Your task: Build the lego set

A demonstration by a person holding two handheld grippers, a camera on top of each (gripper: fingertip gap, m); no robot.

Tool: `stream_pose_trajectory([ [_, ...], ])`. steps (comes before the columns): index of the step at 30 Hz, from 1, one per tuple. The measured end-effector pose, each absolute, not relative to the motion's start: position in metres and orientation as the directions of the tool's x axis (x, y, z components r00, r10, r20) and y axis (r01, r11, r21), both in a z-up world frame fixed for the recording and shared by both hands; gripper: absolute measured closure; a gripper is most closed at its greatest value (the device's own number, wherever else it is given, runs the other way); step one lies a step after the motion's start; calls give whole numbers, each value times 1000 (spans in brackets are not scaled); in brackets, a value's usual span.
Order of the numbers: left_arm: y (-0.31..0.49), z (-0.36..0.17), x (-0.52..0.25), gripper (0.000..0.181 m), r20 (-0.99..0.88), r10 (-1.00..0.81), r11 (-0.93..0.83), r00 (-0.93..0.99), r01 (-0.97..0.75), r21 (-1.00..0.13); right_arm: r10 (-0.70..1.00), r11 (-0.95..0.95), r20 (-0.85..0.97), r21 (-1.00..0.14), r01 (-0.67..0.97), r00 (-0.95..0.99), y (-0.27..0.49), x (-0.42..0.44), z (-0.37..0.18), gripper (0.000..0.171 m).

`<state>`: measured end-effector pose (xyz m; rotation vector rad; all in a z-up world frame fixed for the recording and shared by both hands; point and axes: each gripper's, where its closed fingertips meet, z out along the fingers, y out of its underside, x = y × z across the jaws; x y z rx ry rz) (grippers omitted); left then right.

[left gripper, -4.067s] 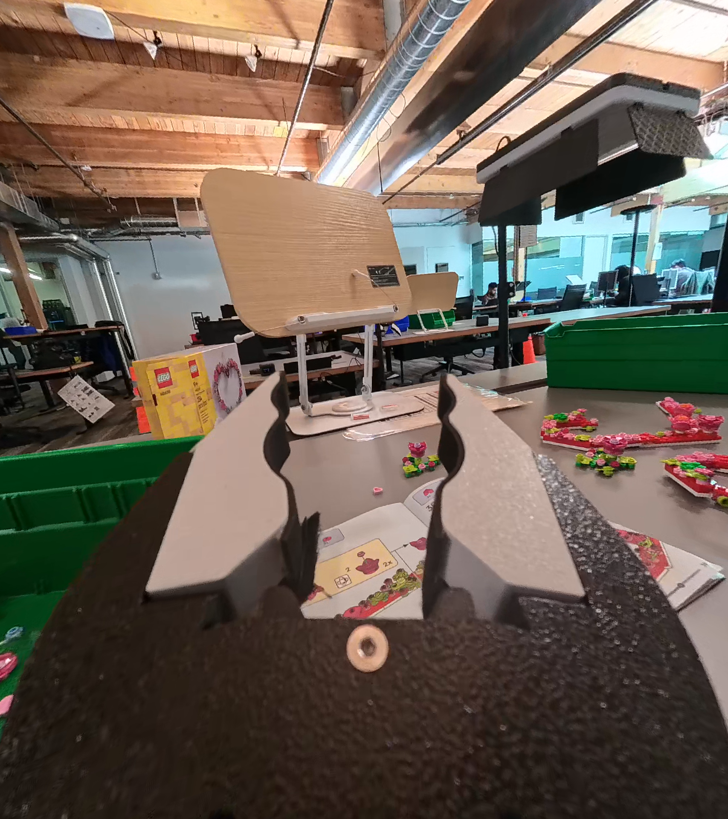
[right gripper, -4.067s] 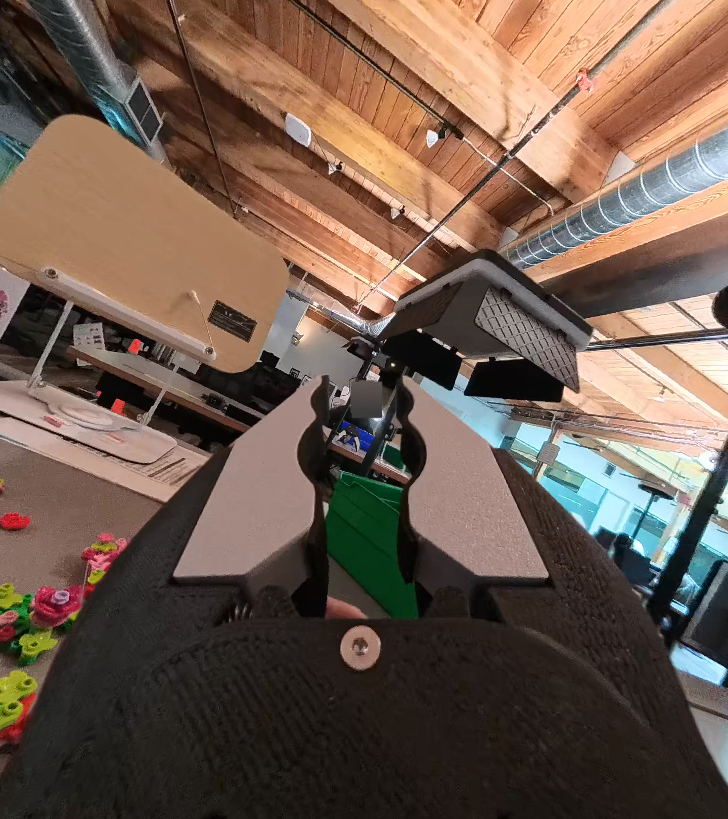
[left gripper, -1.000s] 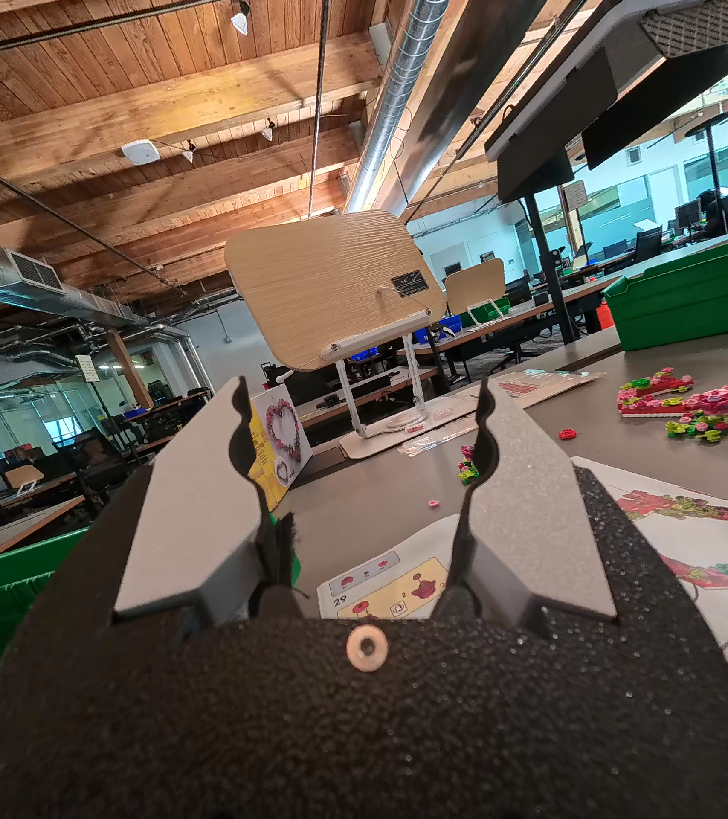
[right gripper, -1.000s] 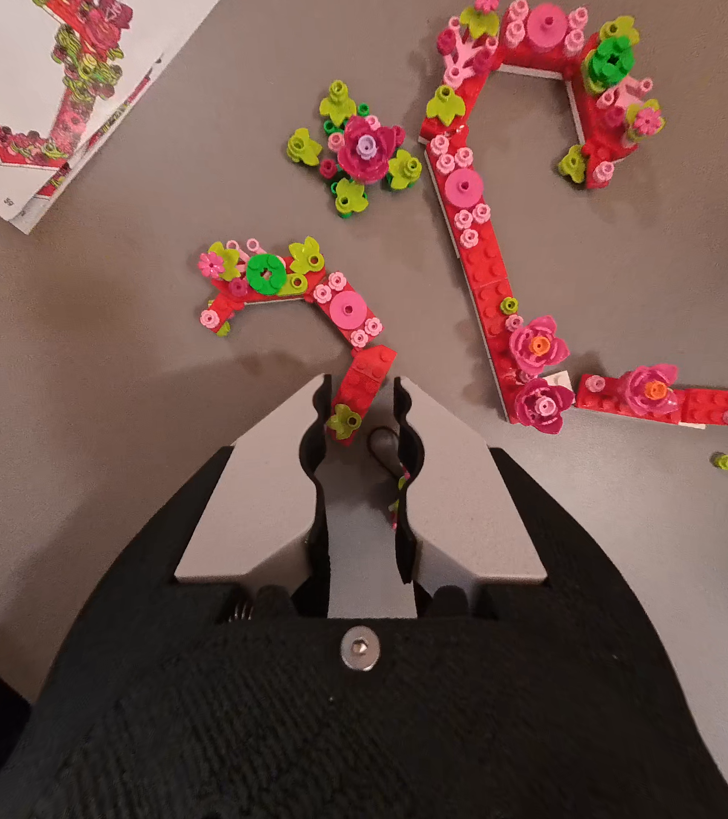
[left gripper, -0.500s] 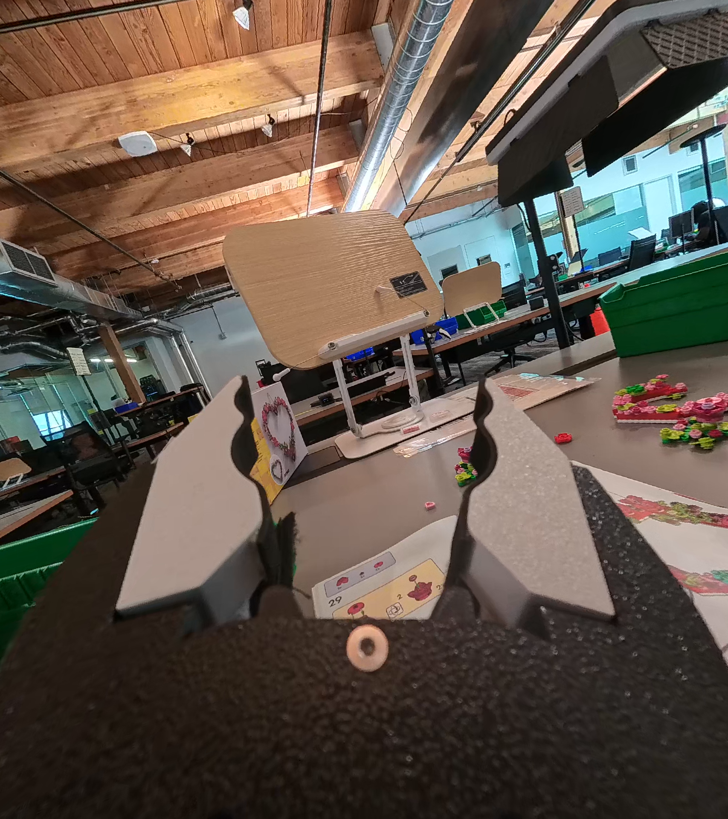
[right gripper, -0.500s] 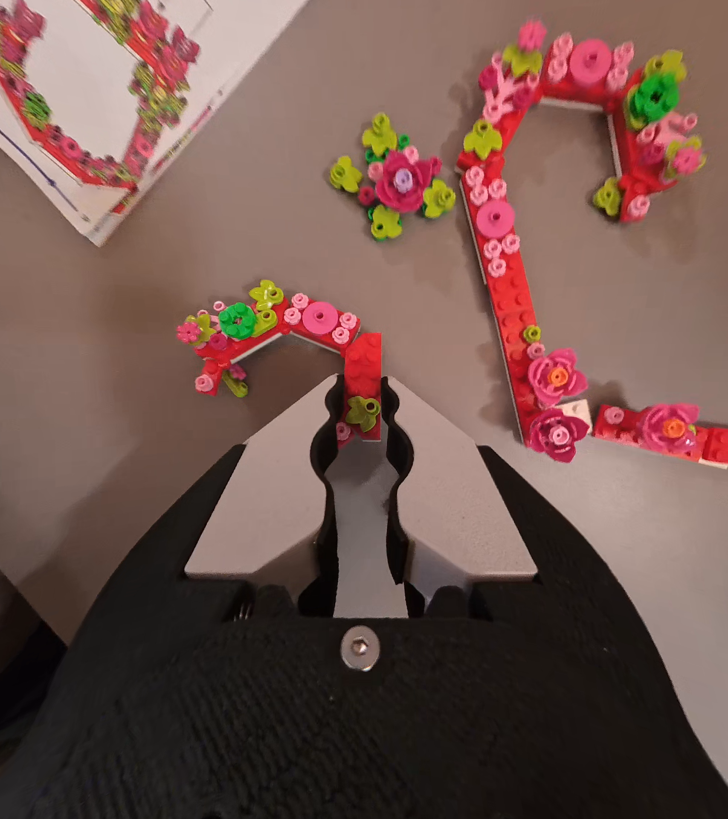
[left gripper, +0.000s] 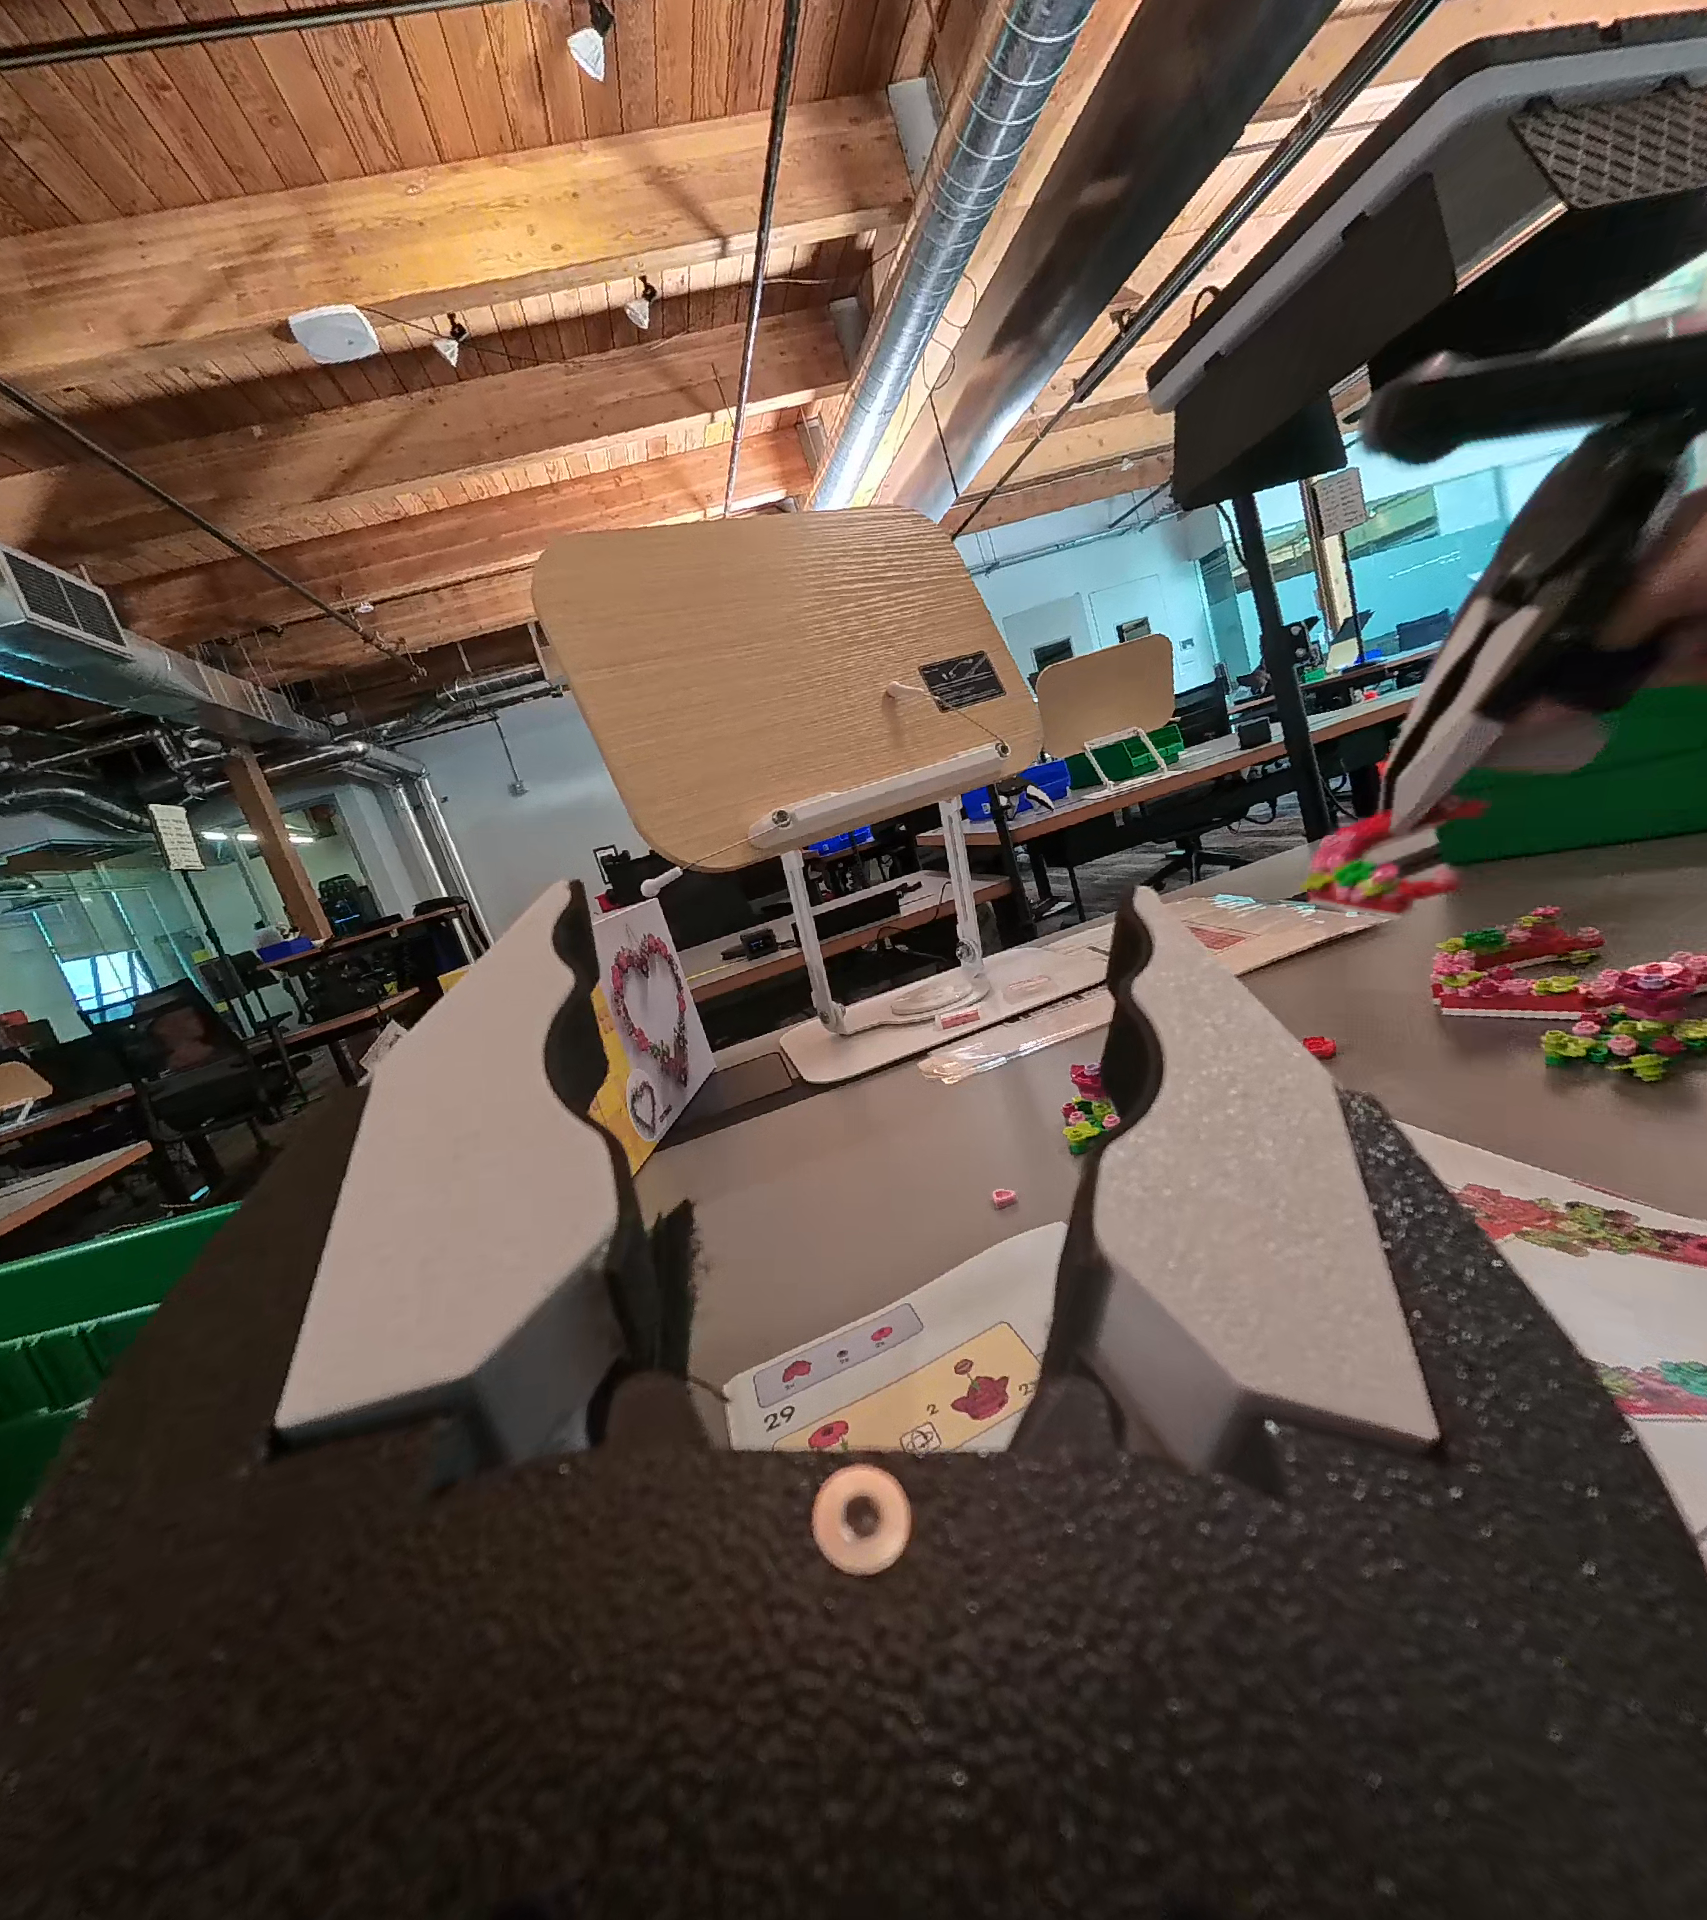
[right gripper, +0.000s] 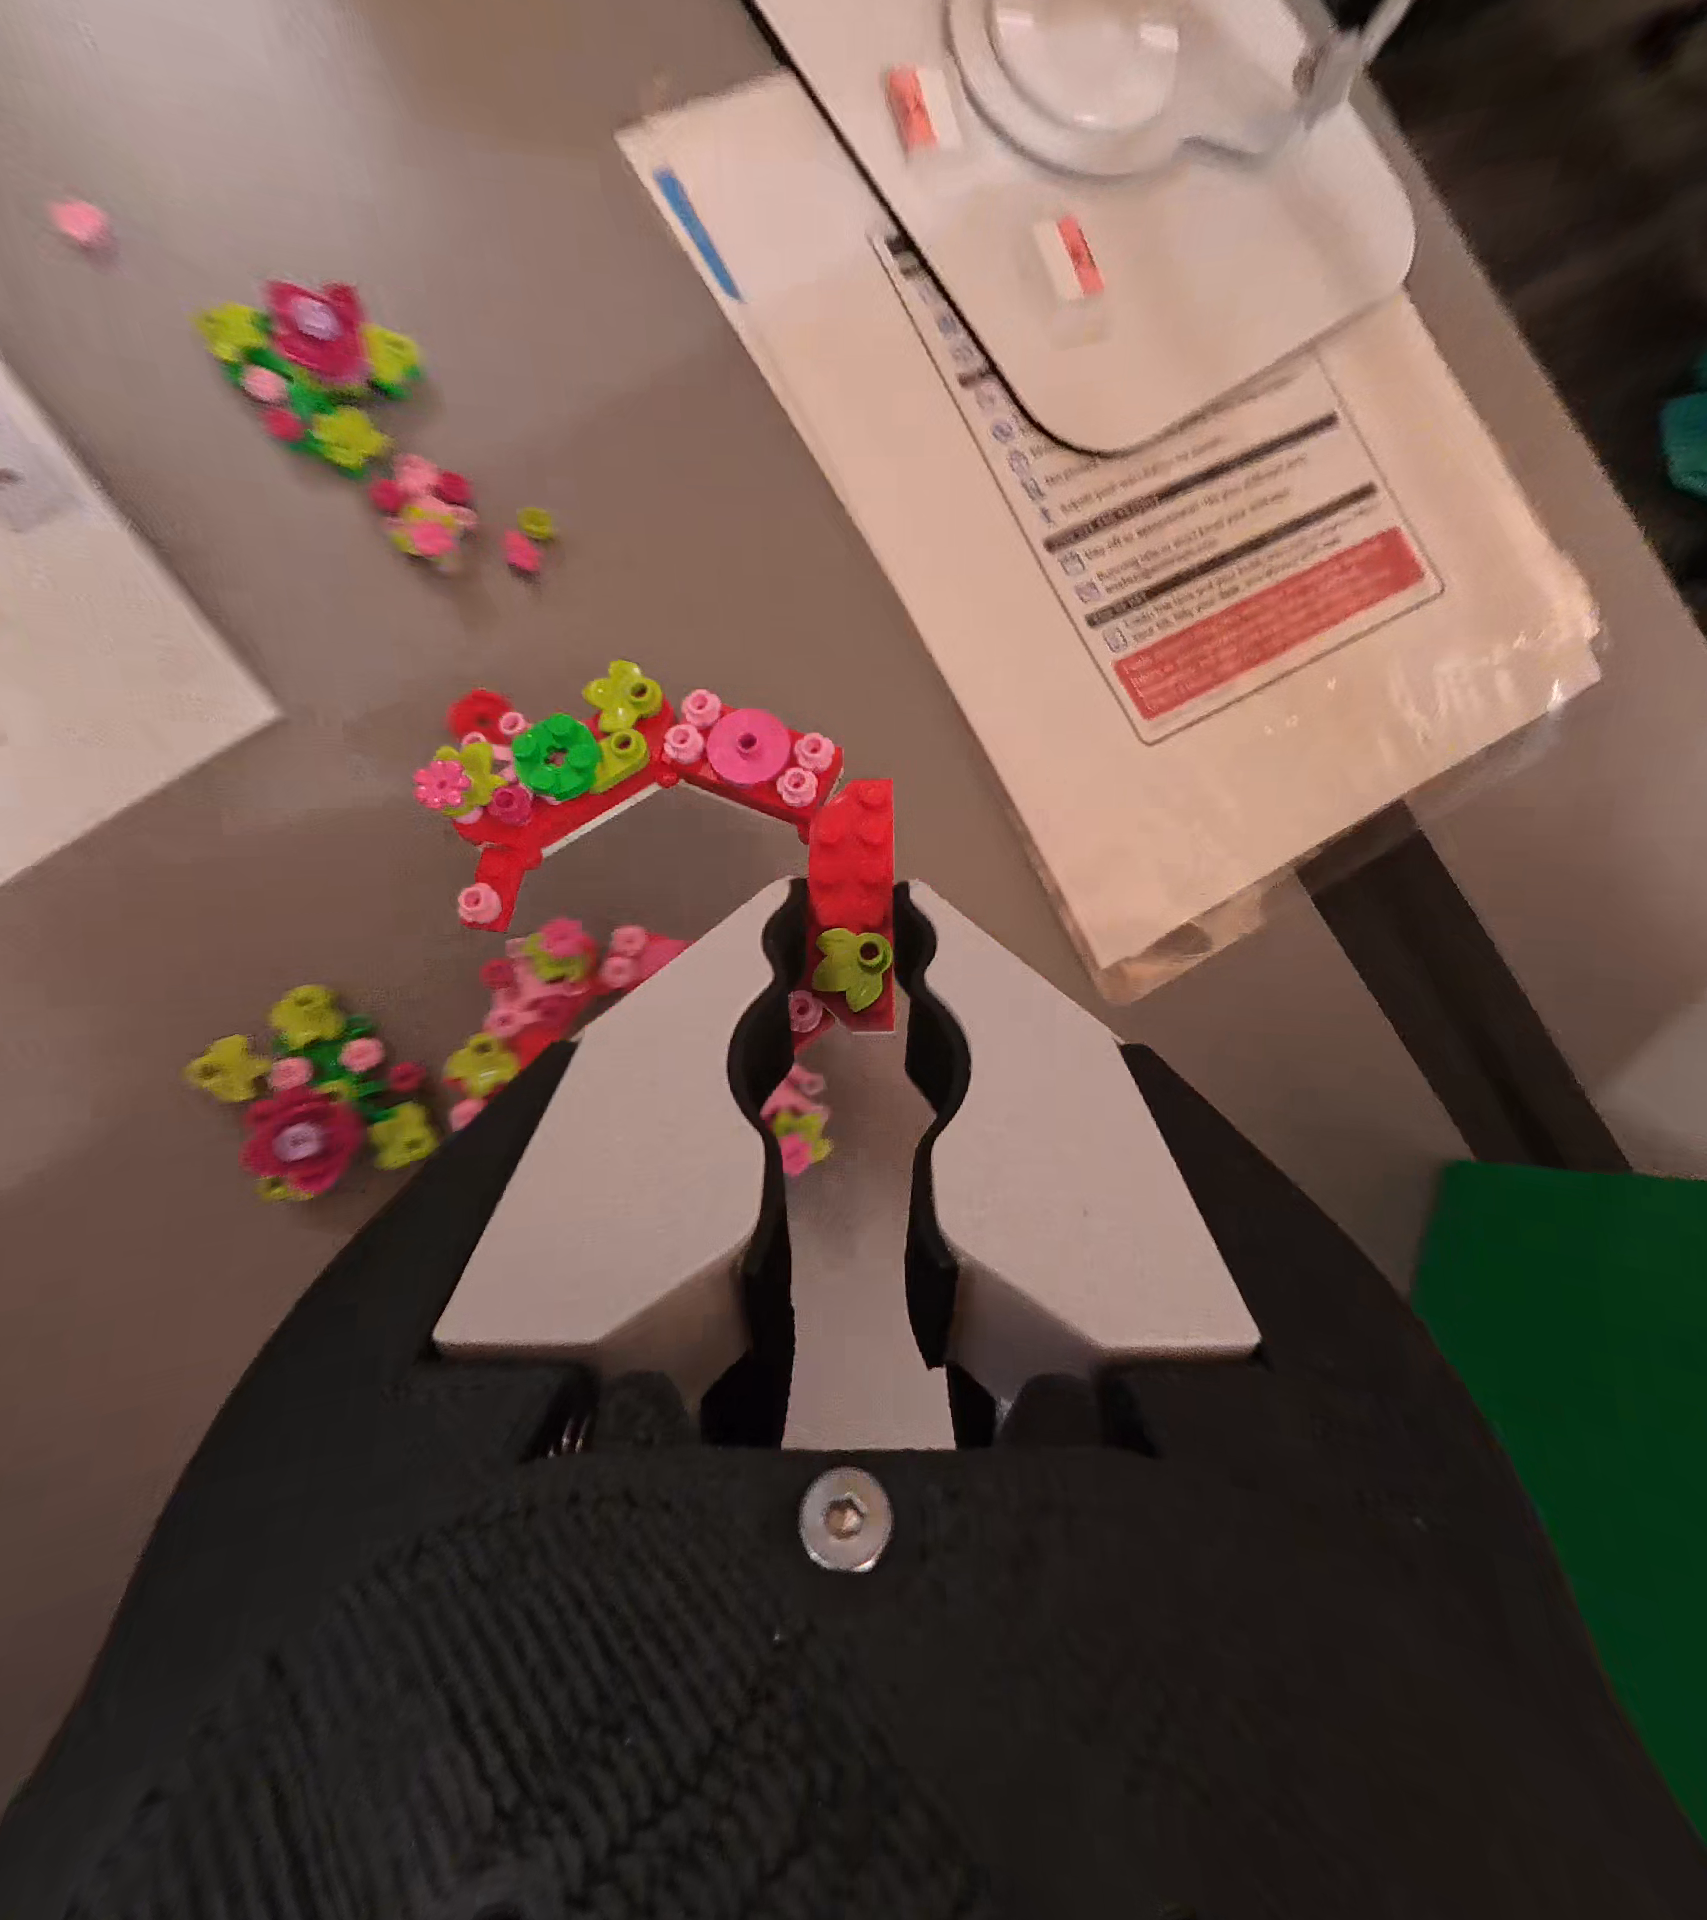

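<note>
Two grey fingers of the right gripper are pinching the red end of a curved red lego segment studded with pink and green flowers, holding it lifted above the grey table; loose flower clusters are lying below it, beside a white printed sheet; the left gripper is hanging spread wide and empty over an open instruction booklet, with a long red flowered strip lying farther off.

A wooden book stand near a green bin.
</note>
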<state>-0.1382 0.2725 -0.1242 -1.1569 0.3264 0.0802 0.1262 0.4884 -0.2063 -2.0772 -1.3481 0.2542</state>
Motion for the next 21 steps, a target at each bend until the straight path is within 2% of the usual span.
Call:
stream_pose_trajectory([
  [6, 272, -124, -140, 85, -297, -99, 404, 950, -235, -884, 820, -379, 181, -539, 752, 543, 526, 165, -245, 157],
  [14, 274, -126, -137, 85, -310, -109, 399, 944, -244, -884, 645, -504, 248, -573, 646, 723, 526, 260, -245, 157],
  [21, 274, -127, -138, 86, -313, -106, 395, 944, -249, -884, 560, -570, 258, -569, 593, 787, 512, 282, -253, 156],
])
